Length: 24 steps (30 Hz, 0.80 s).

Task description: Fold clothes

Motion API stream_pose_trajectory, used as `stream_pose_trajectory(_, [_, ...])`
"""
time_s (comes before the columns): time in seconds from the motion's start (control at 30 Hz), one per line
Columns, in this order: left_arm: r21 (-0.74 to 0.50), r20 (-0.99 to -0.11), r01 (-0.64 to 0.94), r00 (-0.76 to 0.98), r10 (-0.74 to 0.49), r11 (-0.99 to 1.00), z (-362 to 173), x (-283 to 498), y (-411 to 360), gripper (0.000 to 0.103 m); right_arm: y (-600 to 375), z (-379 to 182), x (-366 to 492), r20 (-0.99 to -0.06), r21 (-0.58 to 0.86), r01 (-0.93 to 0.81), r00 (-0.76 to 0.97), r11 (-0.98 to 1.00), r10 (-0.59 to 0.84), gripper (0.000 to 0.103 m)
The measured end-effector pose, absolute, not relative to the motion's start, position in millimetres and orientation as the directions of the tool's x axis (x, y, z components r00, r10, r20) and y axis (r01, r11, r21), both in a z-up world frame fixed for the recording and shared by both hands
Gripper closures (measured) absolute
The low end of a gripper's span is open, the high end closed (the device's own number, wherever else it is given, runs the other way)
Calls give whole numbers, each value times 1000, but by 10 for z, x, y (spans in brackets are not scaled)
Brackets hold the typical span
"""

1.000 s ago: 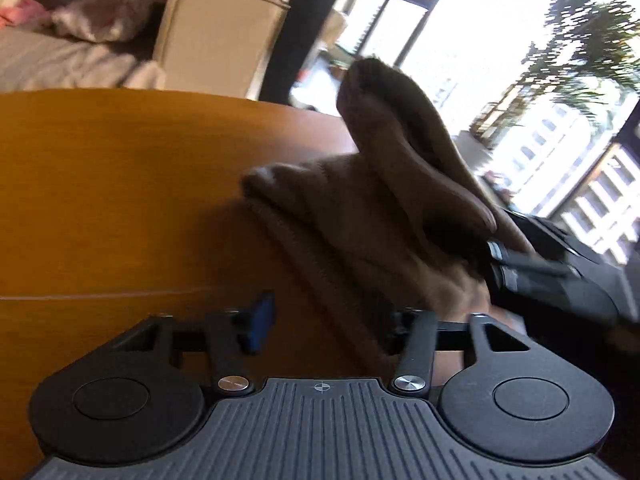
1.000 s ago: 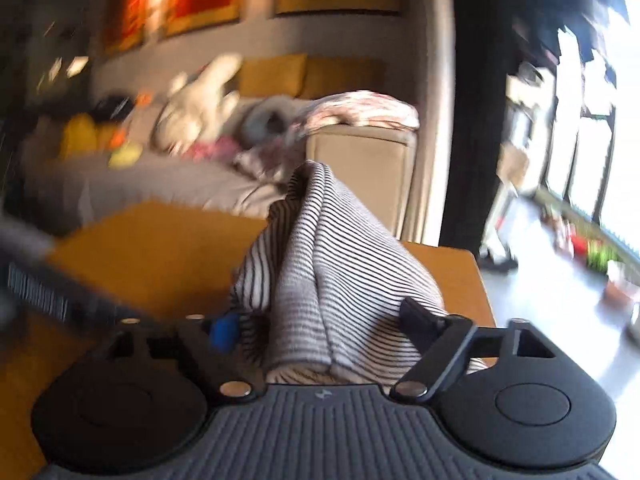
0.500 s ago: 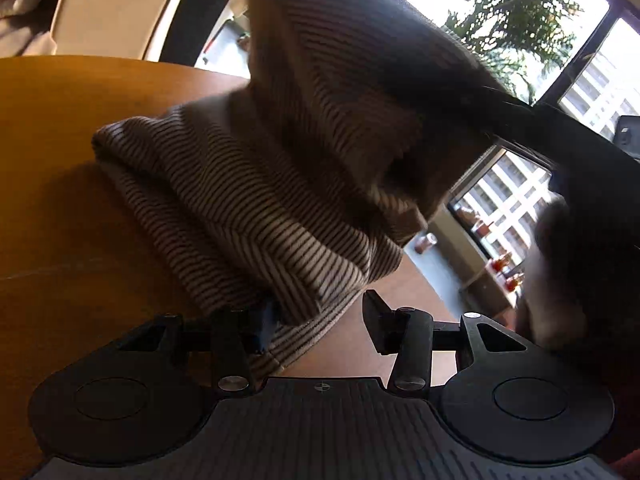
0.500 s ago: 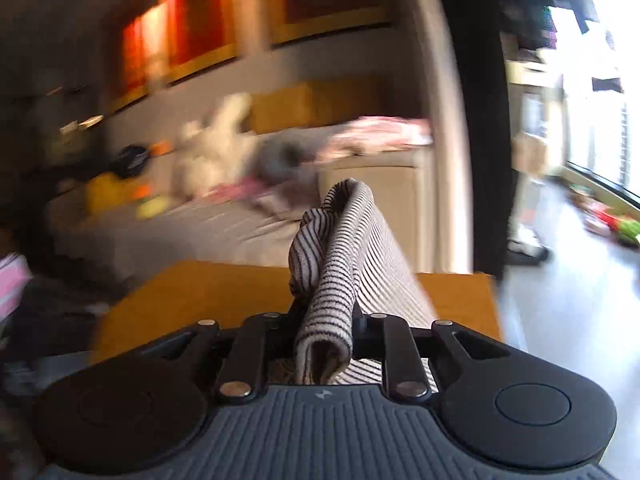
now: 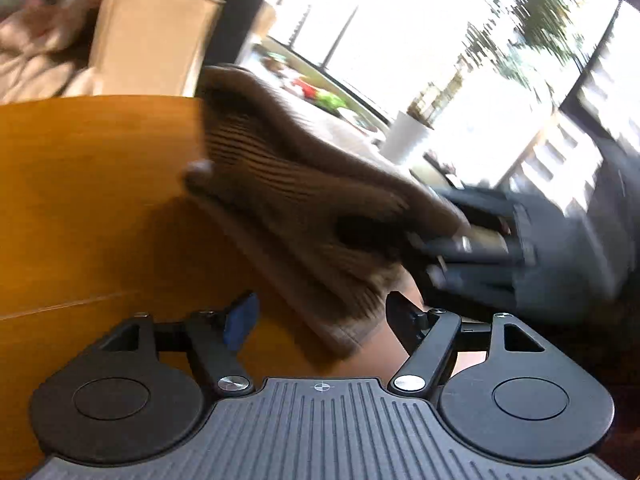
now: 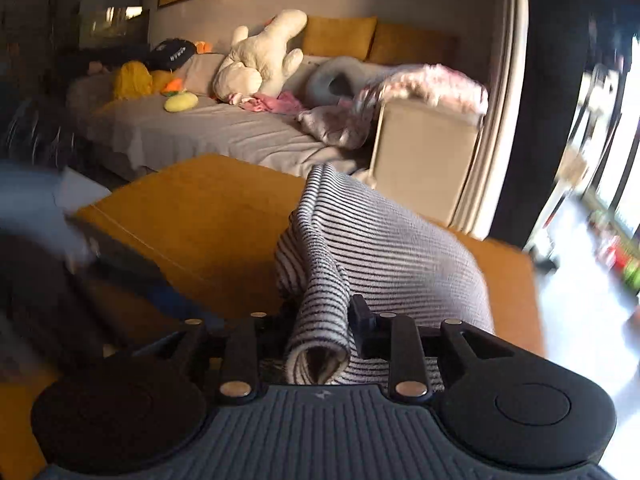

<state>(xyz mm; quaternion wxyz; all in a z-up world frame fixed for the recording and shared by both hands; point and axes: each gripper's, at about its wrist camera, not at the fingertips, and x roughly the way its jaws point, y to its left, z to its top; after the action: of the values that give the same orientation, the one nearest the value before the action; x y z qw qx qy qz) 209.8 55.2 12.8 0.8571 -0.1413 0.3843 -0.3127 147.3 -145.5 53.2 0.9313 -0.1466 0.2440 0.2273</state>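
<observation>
A black-and-white striped garment (image 5: 304,200) lies bunched on the wooden table (image 5: 80,200). My left gripper (image 5: 322,320) is open and its jaws are still opening. The garment's near corner hangs between the fingers, touching neither pad. In the left wrist view my right gripper (image 5: 472,240) holds the garment's right side just above the table. In the right wrist view a rolled fold of the garment (image 6: 360,240) runs between the jaws of the right gripper (image 6: 320,316). These jaws are easing open, but the pads still press on the fold.
The table (image 6: 208,216) ends to the right, with bright floor and tall windows (image 5: 440,60) beyond. Behind it stand a beige armchair (image 6: 424,152) and a grey sofa (image 6: 200,128) with soft toys and cushions. A blurred dark shape (image 6: 40,264) fills the left of the right wrist view.
The left jaws have spread and let go of the garment's edge. The right gripper, open a second ago, closed on a fold. The raised cloth has dropped lower over the table.
</observation>
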Motion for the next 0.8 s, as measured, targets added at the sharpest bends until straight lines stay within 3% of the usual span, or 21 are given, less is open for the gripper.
stream_pose_trajectory(0.17, [-563, -505, 347, 574, -644, 750, 280, 2204, 831, 21, -1528, 643, 1284, -426, -286, -428, 858, 858, 286, 84])
stream_pose_trajectory(0.27, [-561, -504, 330, 592, -629, 760, 314, 2224, 879, 21, -1380, 625, 1229, -368, -509, -374, 909, 775, 197, 84])
stream_pose_trajectory(0.43, [-571, -535, 262, 601, -594, 778, 333, 2286, 900, 21, -981, 170, 1028, -424, -656, -446, 885, 609, 192, 83])
stream_pose_trajectory(0.53, [-552, -558, 250, 599, -575, 796, 353, 2278, 872, 21, -786, -81, 944, -382, -744, -408, 909, 529, 164, 78])
stream_pose_trajectory(0.7, [-538, -564, 250, 603, -564, 805, 395, 2253, 858, 20, -766, -151, 955, -392, -760, -410, 908, 504, 149, 64])
stream_pose_trajectory(0.8, [-532, -565, 253, 604, -562, 808, 397, 2277, 835, 20, -773, -203, 919, -381, -775, -404, 912, 486, 150, 62])
